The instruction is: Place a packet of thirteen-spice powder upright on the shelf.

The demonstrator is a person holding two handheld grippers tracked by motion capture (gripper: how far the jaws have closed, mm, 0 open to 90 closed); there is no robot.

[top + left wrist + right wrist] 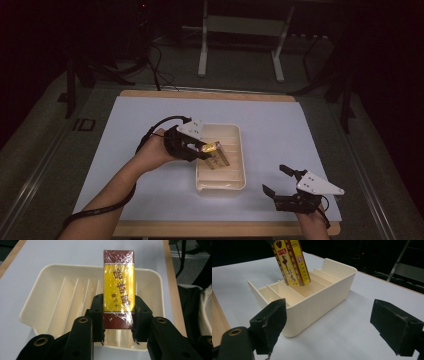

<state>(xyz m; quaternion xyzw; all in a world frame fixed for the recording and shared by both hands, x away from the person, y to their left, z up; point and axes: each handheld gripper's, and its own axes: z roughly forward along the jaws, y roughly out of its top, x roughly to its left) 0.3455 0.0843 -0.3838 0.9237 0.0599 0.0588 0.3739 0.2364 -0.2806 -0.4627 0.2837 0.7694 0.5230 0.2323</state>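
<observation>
Clenched on a yellow and maroon box, my left claw mid-frame above the cream tray, right claw released, lower right on the tabletop.

On the desk sits a cream tray with ribs inside. The left hand-held gripper holds a yellow pack clamped over the tray. The right hand-held gripper rests near the desk's front edge, jaws spread apart, well clear of the tray
</observation>
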